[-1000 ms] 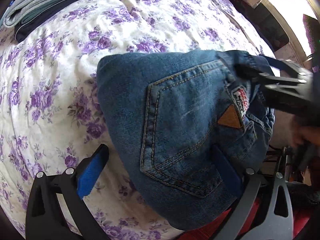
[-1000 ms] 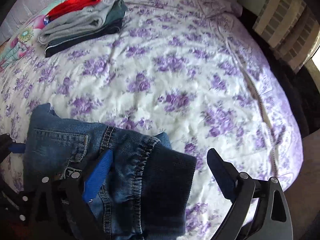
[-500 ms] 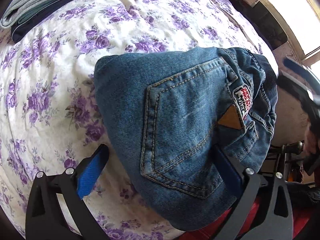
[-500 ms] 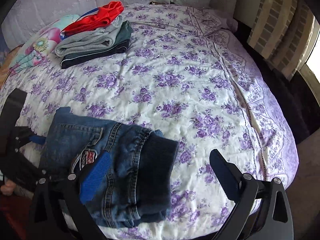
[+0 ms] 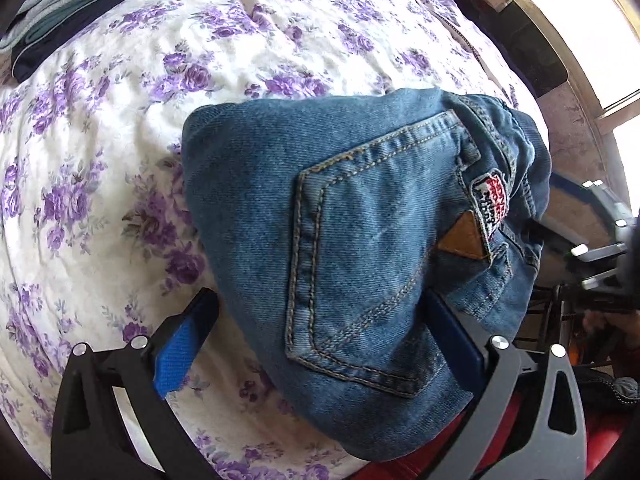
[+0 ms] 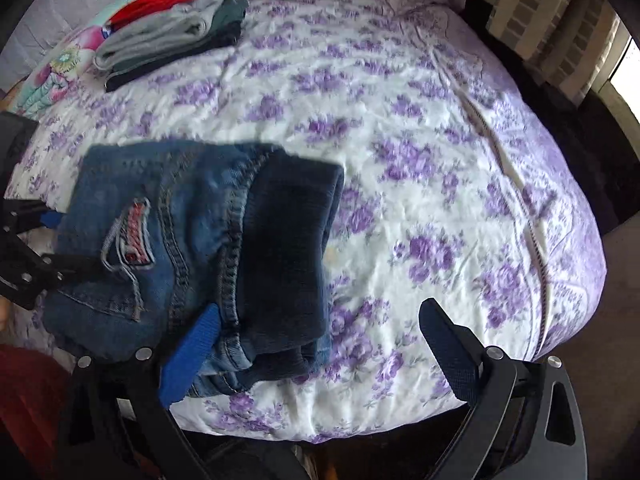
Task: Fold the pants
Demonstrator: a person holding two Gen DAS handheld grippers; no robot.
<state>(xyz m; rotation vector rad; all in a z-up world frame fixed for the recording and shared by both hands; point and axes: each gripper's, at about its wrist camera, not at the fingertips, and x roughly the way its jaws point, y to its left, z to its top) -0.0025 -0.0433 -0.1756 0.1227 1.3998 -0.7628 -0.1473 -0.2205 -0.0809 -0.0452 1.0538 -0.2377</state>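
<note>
The blue jeans (image 5: 360,232) lie folded into a compact bundle near the front edge of the bed, back pocket and a red-and-white patch facing up. They also show in the right wrist view (image 6: 192,252), dark ribbed waistband on the right side. My left gripper (image 5: 320,340) is open, its fingers straddling the bundle's near end. My right gripper (image 6: 320,344) is open and empty, just back from the bundle's near right corner. The right gripper also shows at the right edge of the left wrist view (image 5: 600,232).
The bed (image 6: 420,140) has a white cover with purple flowers. A stack of folded clothes (image 6: 172,36), grey, dark and red, sits at the far left, also in the left wrist view (image 5: 60,4). Striped cushions (image 6: 540,12) stand at the far right.
My right gripper let go of the waistband and pulled back toward the bed's front edge. The jeans stay folded on the bed. My left gripper has barely moved.
</note>
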